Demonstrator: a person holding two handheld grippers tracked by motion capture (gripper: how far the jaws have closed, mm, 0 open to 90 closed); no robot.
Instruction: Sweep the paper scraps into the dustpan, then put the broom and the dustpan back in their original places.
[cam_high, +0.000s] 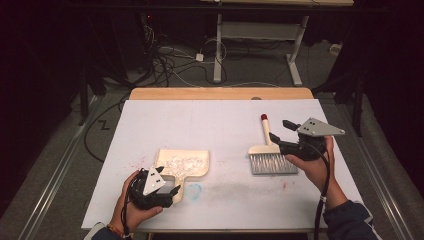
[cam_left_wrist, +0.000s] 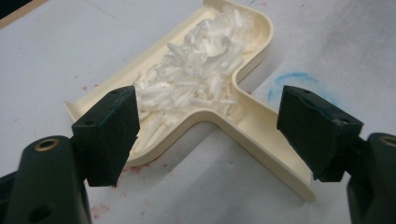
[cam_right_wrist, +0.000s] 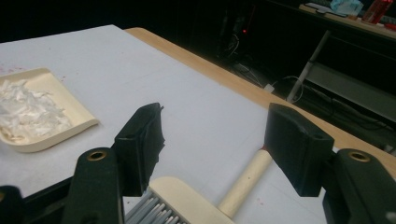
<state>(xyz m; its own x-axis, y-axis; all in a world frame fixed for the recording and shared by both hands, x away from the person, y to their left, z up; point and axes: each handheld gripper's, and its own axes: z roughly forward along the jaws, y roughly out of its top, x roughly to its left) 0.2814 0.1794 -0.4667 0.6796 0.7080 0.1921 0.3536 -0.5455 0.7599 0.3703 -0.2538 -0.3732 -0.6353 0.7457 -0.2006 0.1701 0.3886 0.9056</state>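
A cream dustpan (cam_high: 192, 159) lies on the white table top, its pan full of white paper shreds (cam_high: 182, 162). My left gripper (cam_high: 172, 192) rests at its handle end. In the left gripper view the left gripper (cam_left_wrist: 210, 107) is open, jaws wide on either side of the dustpan (cam_left_wrist: 261, 135) handle and clear of it, with the shreds (cam_left_wrist: 196, 79) beyond. A cream brush (cam_high: 270, 155) with grey bristles and a red-tipped handle lies flat at the right. My right gripper (cam_high: 279, 130) hovers open over it, the brush (cam_right_wrist: 245, 179) handle below its jaws (cam_right_wrist: 215, 135).
A blue smudge (cam_high: 194, 190) marks the white table top (cam_high: 210, 125) beside the dustpan handle, and red specks dot the surface. The wooden far edge (cam_high: 220, 93) borders it. Behind stand a desk frame (cam_high: 260, 45) and floor cables (cam_high: 175, 60).
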